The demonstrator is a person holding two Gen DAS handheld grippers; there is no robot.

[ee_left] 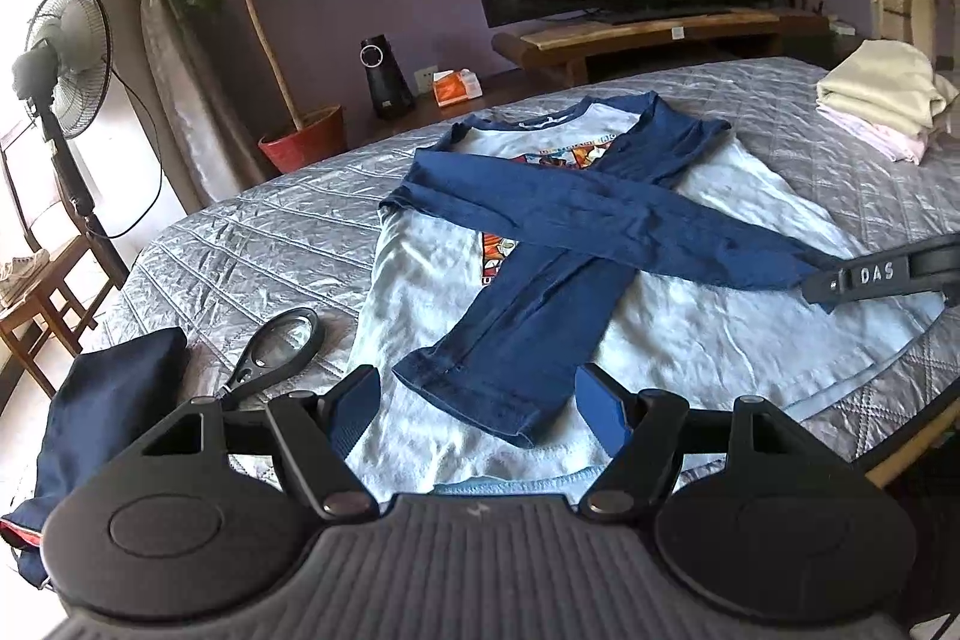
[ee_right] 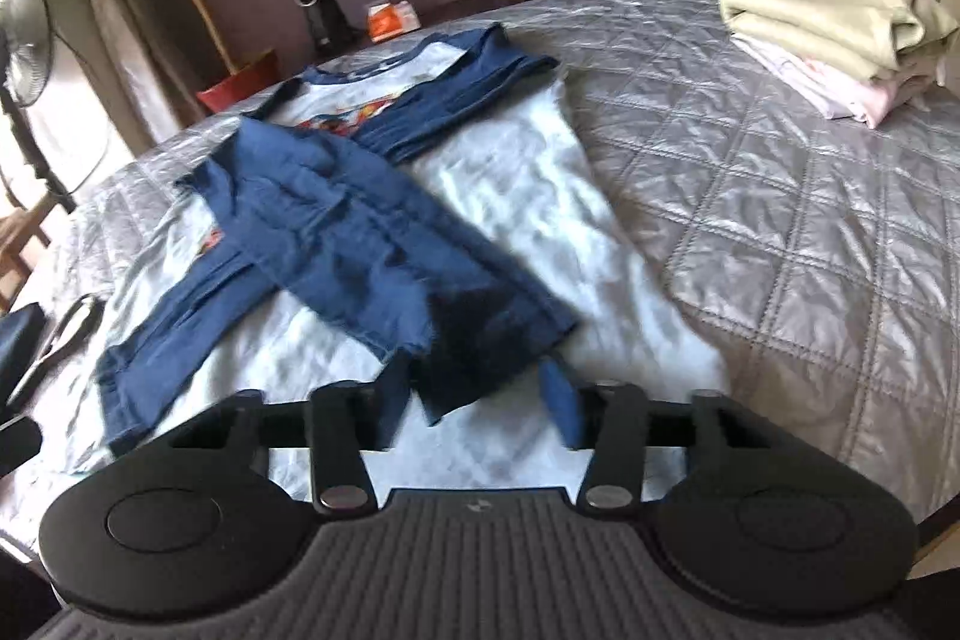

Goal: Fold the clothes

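White long-sleeved shirt with navy blue sleeves (ee_left: 690, 340) lies flat on the grey quilted bedspread (ee_right: 780, 232), both sleeves crossed over the chest. Left gripper (ee_left: 480, 403) jaws spread, nothing between them, near the lower cuff. Right gripper (ee_right: 480, 394) jaws apart, the other cuff lying loose between the pads. Risk: a pad snags that cuff and drags the sleeve off the cross. Black-rimmed magnifying glass (ee_left: 279, 346) just beside the hem could get folded in.
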